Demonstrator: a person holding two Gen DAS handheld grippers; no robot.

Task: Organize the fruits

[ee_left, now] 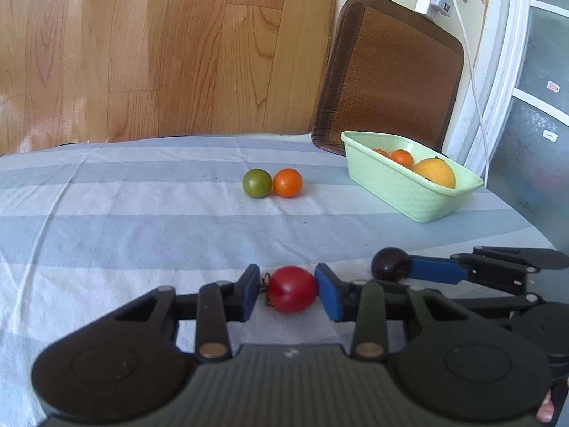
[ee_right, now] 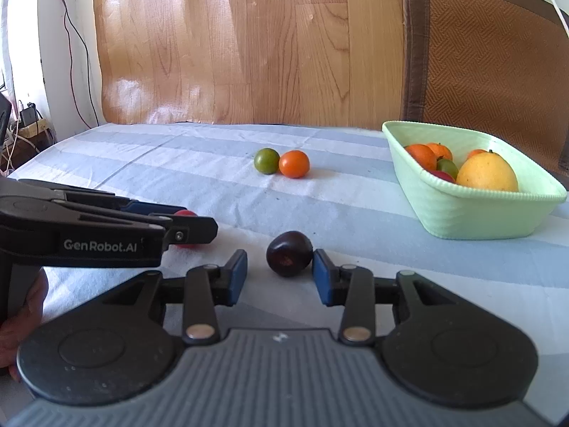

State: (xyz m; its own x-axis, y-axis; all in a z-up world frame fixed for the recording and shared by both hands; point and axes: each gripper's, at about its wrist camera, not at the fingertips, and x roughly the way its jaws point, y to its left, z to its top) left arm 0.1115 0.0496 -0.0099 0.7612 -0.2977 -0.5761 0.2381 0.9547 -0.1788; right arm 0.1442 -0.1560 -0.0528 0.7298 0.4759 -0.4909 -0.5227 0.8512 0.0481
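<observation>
A red tomato (ee_left: pixel 292 289) lies on the striped cloth between the fingers of my left gripper (ee_left: pixel 288 293); the right pad touches it, the left pad stands slightly off. A dark plum (ee_right: pixel 288 253) lies between the fingers of my right gripper (ee_right: pixel 280 277), against the right pad, with a gap on the left. Both grippers are open around their fruit. The plum also shows in the left wrist view (ee_left: pixel 390 264). A green tomato (ee_left: pixel 256 183) and an orange tomato (ee_left: pixel 287 182) touch each other farther back. A pale green basket (ee_right: pixel 462 210) at the right holds oranges and a yellow fruit.
A brown woven chair back (ee_right: pixel 490 53) stands behind the basket. A wooden wall panel (ee_right: pixel 231 42) lies beyond the table's far edge. White cables (ee_left: pixel 469 64) hang at the right wall. The left gripper (ee_right: pixel 106 227) reaches in beside the right one.
</observation>
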